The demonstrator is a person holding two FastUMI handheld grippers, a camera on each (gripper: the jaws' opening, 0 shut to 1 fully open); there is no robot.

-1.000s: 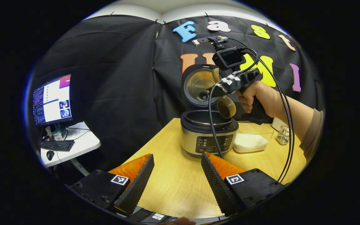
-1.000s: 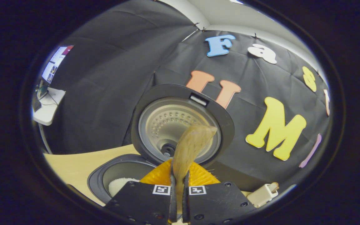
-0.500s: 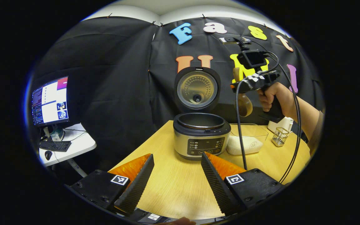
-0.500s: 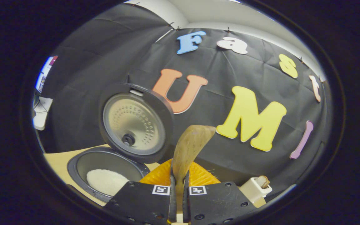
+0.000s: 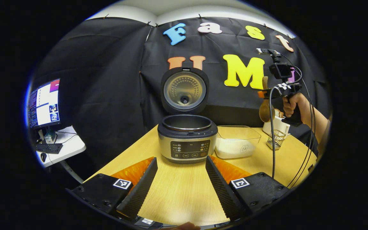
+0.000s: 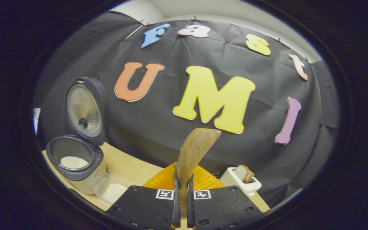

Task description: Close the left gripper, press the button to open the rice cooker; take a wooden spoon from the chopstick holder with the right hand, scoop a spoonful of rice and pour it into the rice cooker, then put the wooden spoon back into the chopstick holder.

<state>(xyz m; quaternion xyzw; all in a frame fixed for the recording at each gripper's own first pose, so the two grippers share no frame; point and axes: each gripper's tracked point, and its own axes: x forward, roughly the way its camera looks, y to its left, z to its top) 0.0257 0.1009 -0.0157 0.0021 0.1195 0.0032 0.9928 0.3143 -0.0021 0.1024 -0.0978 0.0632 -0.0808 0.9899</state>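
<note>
Right gripper clamped on light-brown wooden spoon, swung away from silver rice cooker w/ black lid up — now above wire chopstick holder. White rice in pot, so pour done — spoon return next. Left gripper wide open, empty, low over table

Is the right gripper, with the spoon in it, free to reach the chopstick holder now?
Probably yes. The right gripper holds the spoon in the air above the holder, and nothing stands between them. The toaster right behind the holder leaves little room.
</note>
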